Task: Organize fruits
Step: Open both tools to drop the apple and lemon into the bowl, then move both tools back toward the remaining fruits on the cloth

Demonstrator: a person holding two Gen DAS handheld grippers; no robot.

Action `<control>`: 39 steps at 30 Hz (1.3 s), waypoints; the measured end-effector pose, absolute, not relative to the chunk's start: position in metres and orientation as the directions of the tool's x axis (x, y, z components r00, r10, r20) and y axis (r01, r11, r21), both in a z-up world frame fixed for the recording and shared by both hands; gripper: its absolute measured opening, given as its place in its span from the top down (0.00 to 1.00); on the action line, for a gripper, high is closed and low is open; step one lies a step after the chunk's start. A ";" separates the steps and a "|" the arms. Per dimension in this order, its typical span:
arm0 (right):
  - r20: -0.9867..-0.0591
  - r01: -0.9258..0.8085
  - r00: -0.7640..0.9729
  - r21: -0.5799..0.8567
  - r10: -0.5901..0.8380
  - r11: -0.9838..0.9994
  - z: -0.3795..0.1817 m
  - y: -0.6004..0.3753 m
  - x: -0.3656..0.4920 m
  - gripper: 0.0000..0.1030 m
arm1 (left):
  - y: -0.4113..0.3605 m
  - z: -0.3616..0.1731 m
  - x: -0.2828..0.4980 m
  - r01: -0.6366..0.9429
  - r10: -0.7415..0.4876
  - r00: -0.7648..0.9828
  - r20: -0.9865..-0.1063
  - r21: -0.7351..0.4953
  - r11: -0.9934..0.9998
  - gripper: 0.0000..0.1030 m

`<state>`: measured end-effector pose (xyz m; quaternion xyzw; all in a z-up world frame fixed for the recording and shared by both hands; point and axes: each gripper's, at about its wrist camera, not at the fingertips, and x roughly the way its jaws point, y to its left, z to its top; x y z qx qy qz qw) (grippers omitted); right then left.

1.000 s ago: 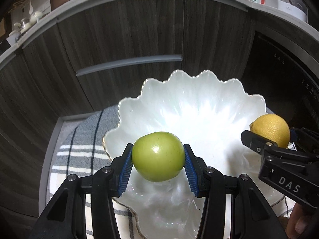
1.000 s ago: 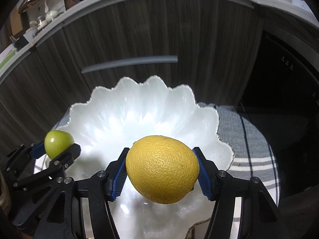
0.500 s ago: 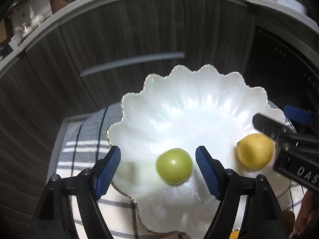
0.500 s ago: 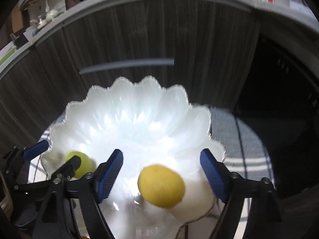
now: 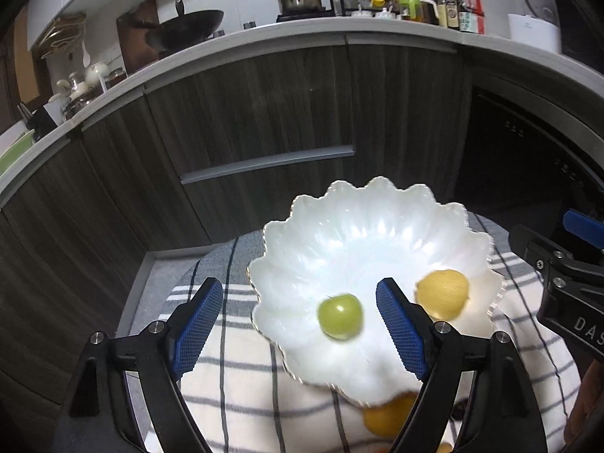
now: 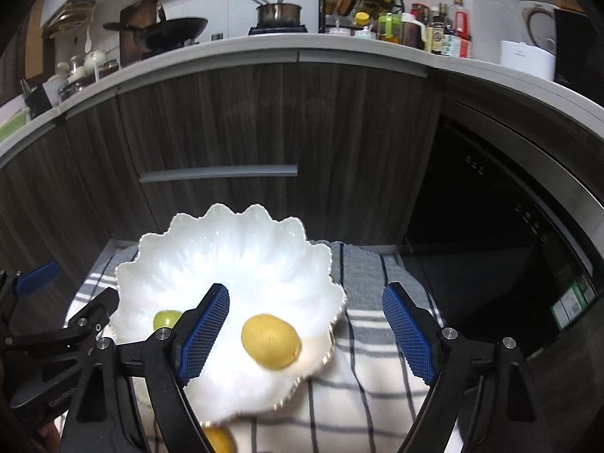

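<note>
**Inspector:** What has changed?

**Assistant:** Both fruits are released. The left tool (image 5: 300, 324) and right tool (image 6: 305, 330) are still spreading, pinching nothing. A second ago each was clamped on a fruit.

**Inspector:** Locations?

**Assistant:** The small round green fruit (image 5: 339, 321) lies in the white scalloped glossy bowl (image 5: 362, 219) near 7 o'clock; the yellow dimpled lemon (image 6: 271, 341) at 5 o'clock.

**Inspector:** Consequence?

**Assistant:** Two placements done. Yellow fruit (image 5: 389, 417) below the rim on the grey-striped cloth (image 5: 241, 389) likely remains.
</note>
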<state>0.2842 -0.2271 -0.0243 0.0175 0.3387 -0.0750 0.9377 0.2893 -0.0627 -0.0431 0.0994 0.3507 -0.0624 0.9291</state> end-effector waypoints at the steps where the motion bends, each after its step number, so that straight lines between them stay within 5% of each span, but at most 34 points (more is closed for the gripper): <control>1: -0.637 0.155 0.760 -0.010 -0.126 0.988 -0.023 -0.228 0.279 0.18 | -0.063 -0.041 0.284 0.184 -0.044 0.750 -0.660 0.144 0.972 0.19; 39: -0.674 0.196 0.722 -0.017 -0.156 0.980 -0.060 -0.235 0.159 0.18 | -0.065 -0.082 0.180 0.194 -0.073 0.713 -0.698 0.096 0.976 0.19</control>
